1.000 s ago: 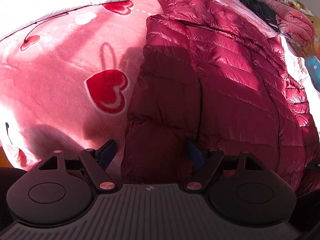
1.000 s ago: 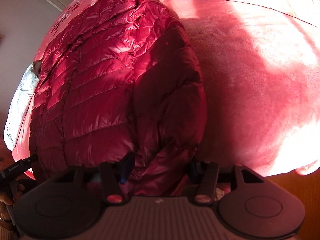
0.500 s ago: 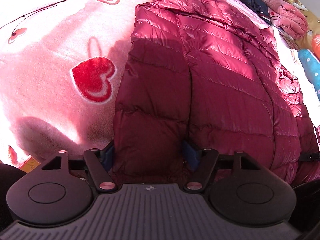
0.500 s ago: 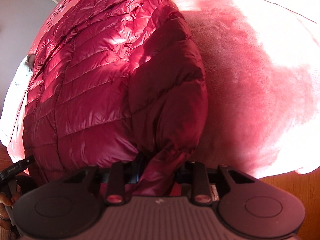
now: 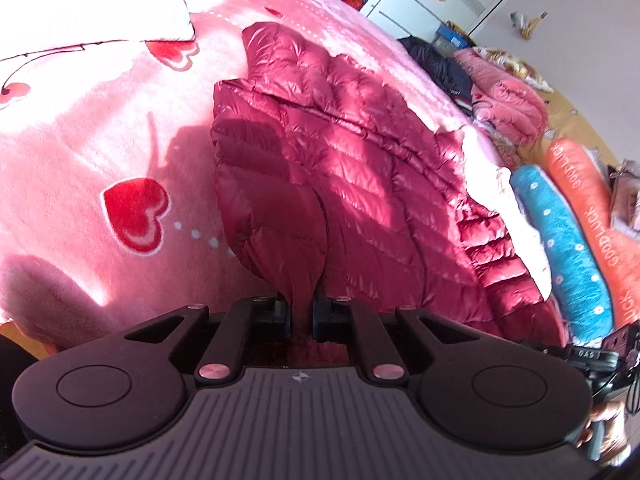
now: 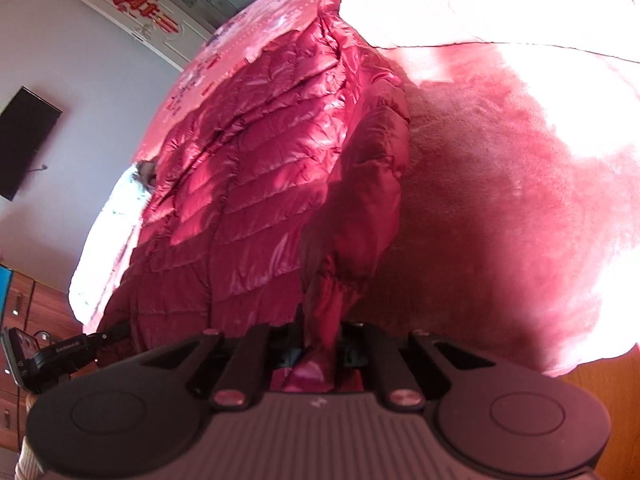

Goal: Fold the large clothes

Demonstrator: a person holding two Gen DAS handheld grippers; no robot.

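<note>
A shiny dark red quilted down jacket (image 5: 360, 168) lies spread on a pink bed blanket with red hearts (image 5: 100, 152). My left gripper (image 5: 301, 314) is shut on the jacket's near left hem corner and holds it lifted off the blanket. In the right wrist view the same jacket (image 6: 256, 168) fills the left half. My right gripper (image 6: 320, 350) is shut on the bunched cuff of the sleeve (image 6: 360, 200) at the jacket's right edge, raised above the blanket (image 6: 500, 208).
A white pillow (image 5: 92, 12) lies at the far left. Blue (image 5: 560, 248) and orange (image 5: 592, 216) bolsters and folded pink bedding (image 5: 508, 104) lie right of the jacket. A wooden floor (image 6: 600, 380) shows past the bed's edge. White bedding (image 6: 116, 232) lies left.
Both grippers have closed on the jacket, the left on the hem corner, the right on the sleeve cuff, and both have lifted the fabric up and back from the bed.
</note>
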